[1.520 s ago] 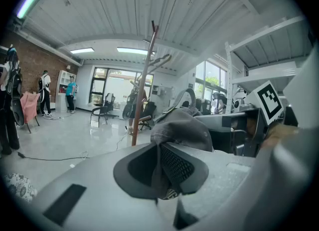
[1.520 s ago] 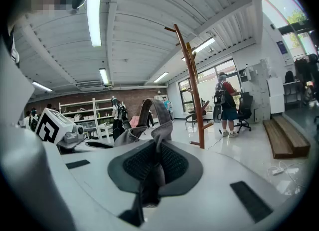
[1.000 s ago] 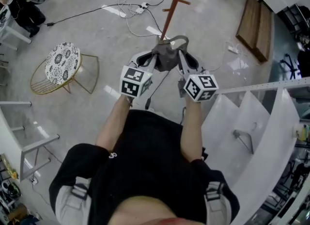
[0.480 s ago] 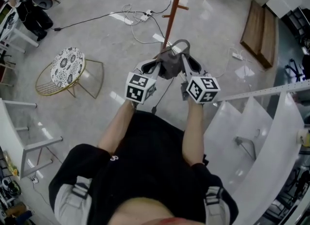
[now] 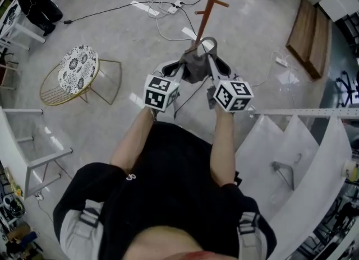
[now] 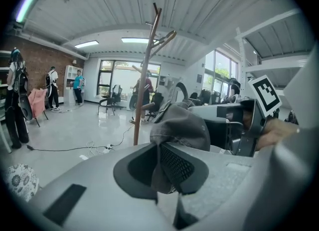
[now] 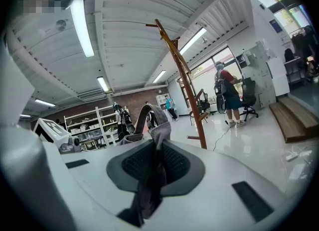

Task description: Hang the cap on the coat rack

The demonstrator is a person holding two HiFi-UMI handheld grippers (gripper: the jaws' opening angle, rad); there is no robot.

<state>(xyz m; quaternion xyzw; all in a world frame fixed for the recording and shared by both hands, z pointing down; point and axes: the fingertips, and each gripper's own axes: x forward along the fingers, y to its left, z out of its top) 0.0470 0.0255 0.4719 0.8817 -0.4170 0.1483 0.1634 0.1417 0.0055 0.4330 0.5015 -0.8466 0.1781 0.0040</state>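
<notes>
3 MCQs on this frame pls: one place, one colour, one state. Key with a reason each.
1. Where is the cap? A on a rack peg; B held by the left gripper and right gripper; C on the floor.
2. Colour of the coat rack pole? A reddish-brown; B white; C blue.
3. State of the left gripper? A open, empty; B shut on cap fabric; C out of view.
Key: 1 B, both gripper views show fabric pinched in the jaws; 2 A, the pole is brown in every view; 3 B, its pads clamp the cloth.
</notes>
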